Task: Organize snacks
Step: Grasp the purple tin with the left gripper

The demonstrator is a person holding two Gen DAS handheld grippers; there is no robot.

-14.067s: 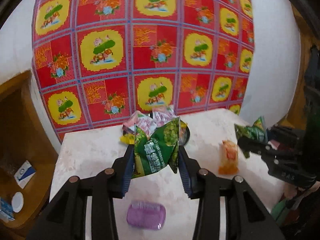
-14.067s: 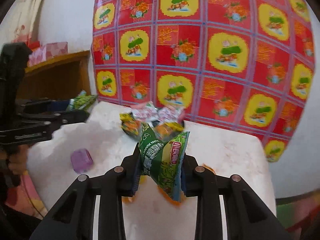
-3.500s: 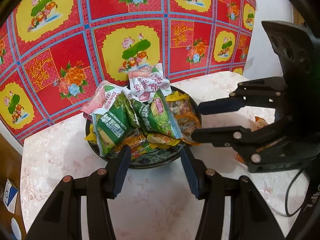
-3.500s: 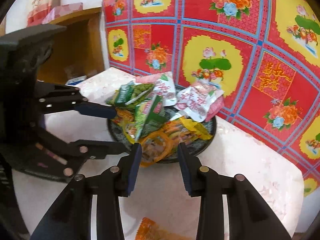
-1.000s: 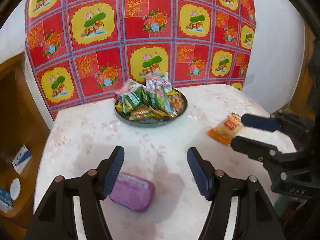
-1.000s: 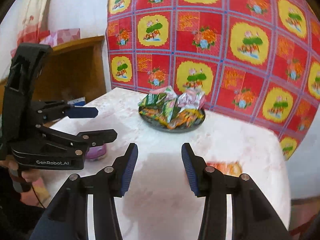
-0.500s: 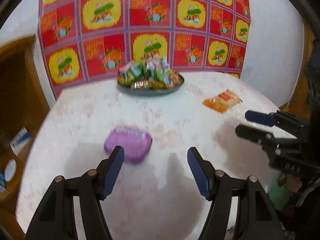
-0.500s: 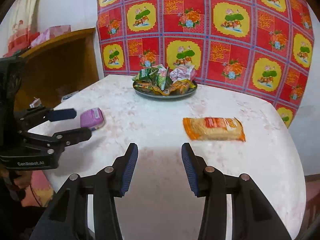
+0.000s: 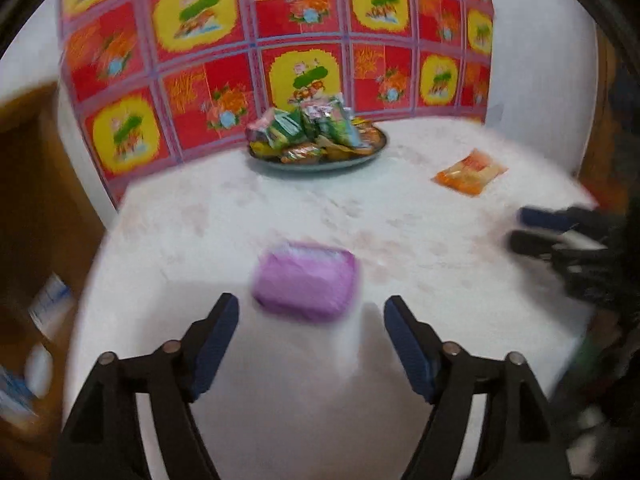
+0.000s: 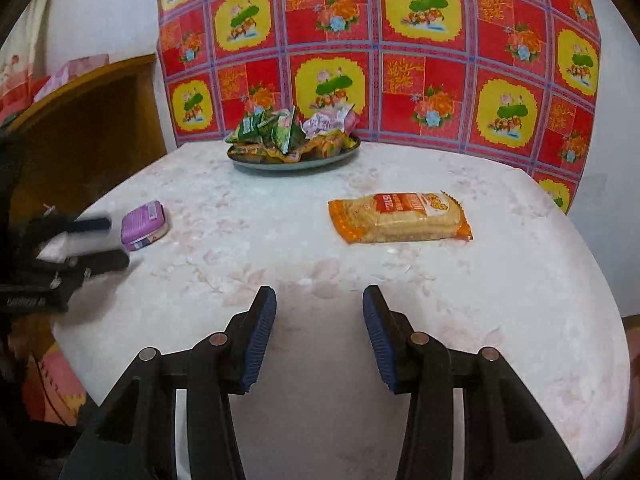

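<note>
Left wrist view: my left gripper (image 9: 311,322) has just spread its jaws wider, and nothing sits between them. Half a second ago the purple pack (image 9: 306,282) lay further up the picture; now it is just ahead of the fingertips, at about 12 o'clock. I take this as lining up to grab it, one of the two snacks not yet on the plate (image 9: 320,162). That plate, heaped with packets, is further off at 12 o'clock, by the red patterned cloth (image 9: 280,40). The orange packet (image 9: 468,172) lies at 2 o'clock. This picture is smeared by motion: the pack's edges are soft and I cannot read its label. The right gripper (image 9: 532,228) at 3 o'clock is a dark blur.

Right wrist view: my right gripper (image 10: 319,332) stands partly open and empty, unchanged in width over the last second. The orange packet (image 10: 400,218) has grown nearer, at 1 o'clock. The purple pack (image 10: 142,226) is at 10 o'clock, beside the blurred left gripper (image 10: 104,240). Lower packets on the plate (image 10: 296,160) are hidden.
</note>
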